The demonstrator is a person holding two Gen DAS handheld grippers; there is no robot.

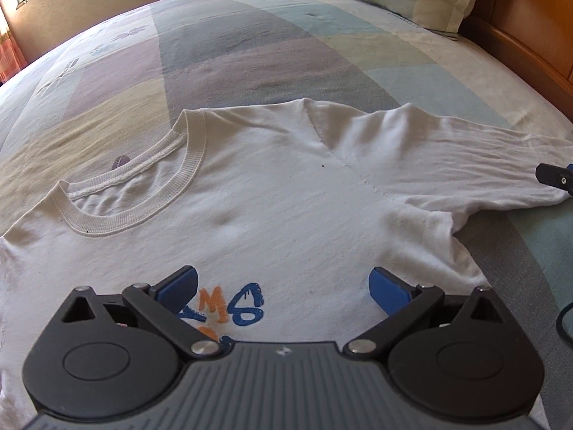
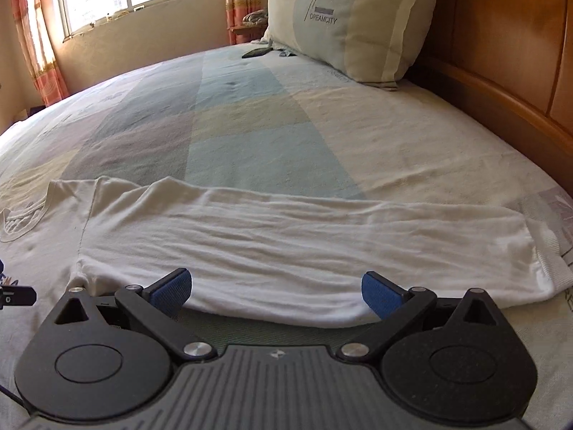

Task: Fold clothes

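Left claw (image 1: 283, 286) spread wide, holding nothing, poised over the printed chest of a white long-sleeved T-shirt (image 1: 272, 208) lying flat, face up, on the bed (image 1: 250, 53). Right claw (image 2: 276, 292) equally wide and empty, at the outstretched sleeve (image 2: 304, 240) — folding looks barely begun; next, likely pinch the sleeve's near edge and carry it across the body.

The left hand-held gripper (image 1: 283, 288) hides most of the shirt's blue and orange print (image 1: 232, 308). The white shirt (image 1: 286, 208) runs past the left edge. A small dark object (image 2: 256, 52) beside the pillow (image 2: 343, 18) is unidentifiable.
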